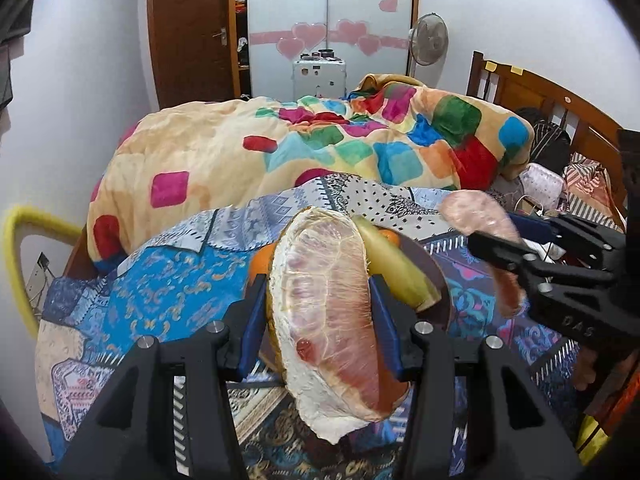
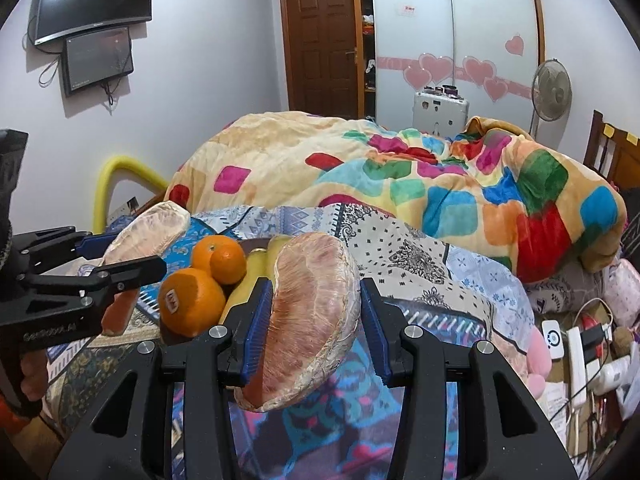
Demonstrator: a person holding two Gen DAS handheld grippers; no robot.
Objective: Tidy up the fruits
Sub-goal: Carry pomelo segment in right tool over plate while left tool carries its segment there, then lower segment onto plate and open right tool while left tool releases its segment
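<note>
My left gripper is shut on a wrapped pomelo wedge, pink flesh with white pith, held above the bed. My right gripper is shut on a second wrapped pomelo wedge. Each gripper shows in the other's view: the right one with its wedge, the left one with its wedge. Between them a dark plate holds a banana and two oranges; the banana also shows in the right wrist view.
The plate sits on patterned blue cloths on a bed. A heaped colourful blanket lies behind. A wooden headboard stands at right. Power strips and cables lie at the right. A yellow foam tube curves at left.
</note>
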